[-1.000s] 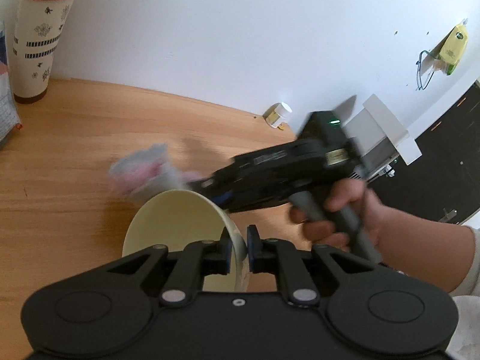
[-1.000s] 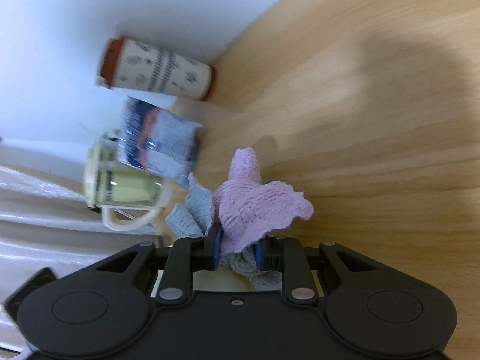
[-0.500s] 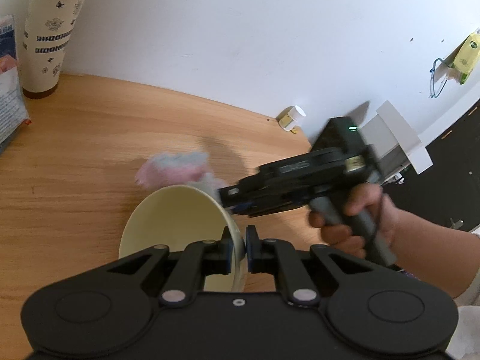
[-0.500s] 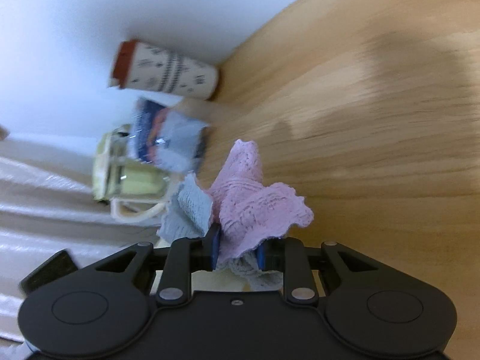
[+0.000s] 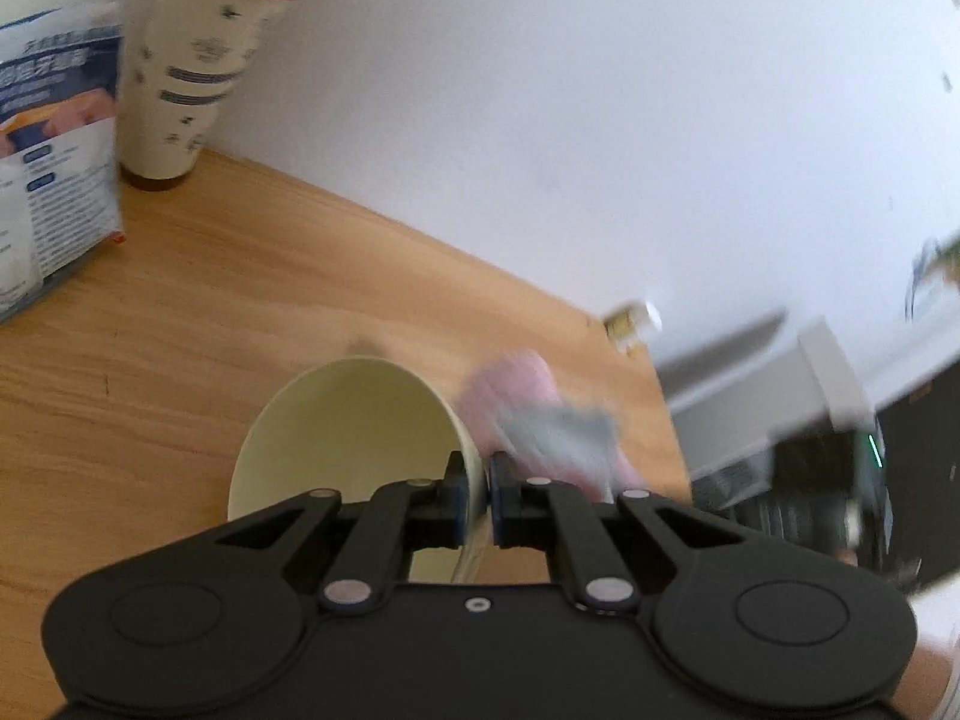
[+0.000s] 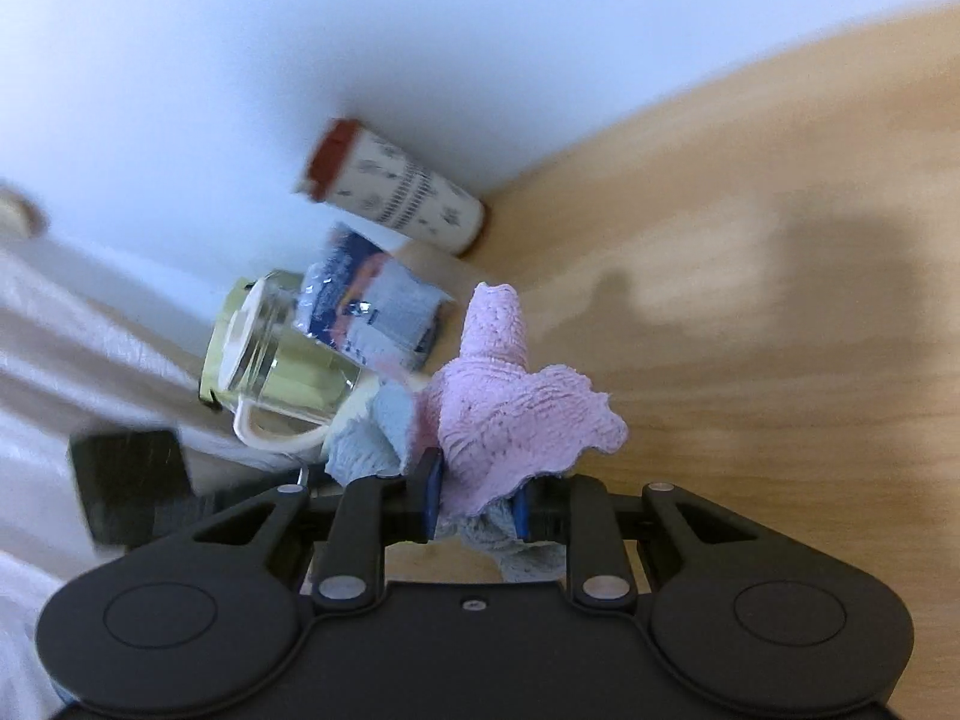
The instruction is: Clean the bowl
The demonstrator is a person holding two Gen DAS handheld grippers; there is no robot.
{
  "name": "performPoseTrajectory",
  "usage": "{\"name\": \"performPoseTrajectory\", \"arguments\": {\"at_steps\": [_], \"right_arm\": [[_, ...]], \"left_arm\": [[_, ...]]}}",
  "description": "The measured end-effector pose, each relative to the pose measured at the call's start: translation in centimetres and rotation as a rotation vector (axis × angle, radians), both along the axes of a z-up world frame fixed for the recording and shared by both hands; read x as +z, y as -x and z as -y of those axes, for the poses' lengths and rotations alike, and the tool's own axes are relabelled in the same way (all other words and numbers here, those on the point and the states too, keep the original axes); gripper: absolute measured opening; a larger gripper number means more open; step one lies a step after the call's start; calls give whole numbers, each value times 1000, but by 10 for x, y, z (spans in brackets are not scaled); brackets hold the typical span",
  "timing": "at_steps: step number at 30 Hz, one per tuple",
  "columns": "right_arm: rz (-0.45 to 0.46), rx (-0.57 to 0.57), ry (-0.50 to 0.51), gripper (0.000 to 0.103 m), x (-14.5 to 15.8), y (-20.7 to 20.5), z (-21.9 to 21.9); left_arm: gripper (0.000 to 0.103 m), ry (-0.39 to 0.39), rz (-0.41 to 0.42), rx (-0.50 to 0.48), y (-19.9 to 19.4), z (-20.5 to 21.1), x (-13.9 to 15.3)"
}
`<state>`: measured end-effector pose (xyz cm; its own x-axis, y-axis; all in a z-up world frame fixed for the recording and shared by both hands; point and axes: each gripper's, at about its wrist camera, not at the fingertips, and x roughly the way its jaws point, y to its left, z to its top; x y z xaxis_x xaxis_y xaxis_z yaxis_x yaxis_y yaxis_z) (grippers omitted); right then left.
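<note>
Smooth cream bowl [image 5: 354, 420] clamped at rim; nubby pink-and-blue cloth [image 6: 510, 408] pinched.

Two close claw-mounted fisheyes, tumbler [image 5: 198, 66] shared.

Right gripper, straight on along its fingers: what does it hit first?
The cloth in the right gripper leads; beyond it, probably the blue packet, then the tumbler. Depth is unclear.

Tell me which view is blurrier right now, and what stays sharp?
Left wrist view: heavy motion blur on the cloth and tumbler; the bowl and left gripper stay crisp. Right wrist view: background smeared, cloth in the right gripper sharp.
</note>
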<state>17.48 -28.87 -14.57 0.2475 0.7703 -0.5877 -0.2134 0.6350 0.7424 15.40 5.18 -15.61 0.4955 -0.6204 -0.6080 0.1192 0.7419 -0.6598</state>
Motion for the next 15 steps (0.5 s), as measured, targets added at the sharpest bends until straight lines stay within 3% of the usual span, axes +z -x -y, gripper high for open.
{"name": "performPoseTrajectory", "arguments": {"at_steps": [5,11,15], "right_arm": [[121,48,64,26,13,25,-15],[241,136,127,26,26,20,-46],[258,195,165,26,29,17,-58]], "left_arm": [[4,31,-7,24,-9,9,1],[4,69,-21,36,-8,14,-2],[4,66,-15,38,-5,14,-4]]}}
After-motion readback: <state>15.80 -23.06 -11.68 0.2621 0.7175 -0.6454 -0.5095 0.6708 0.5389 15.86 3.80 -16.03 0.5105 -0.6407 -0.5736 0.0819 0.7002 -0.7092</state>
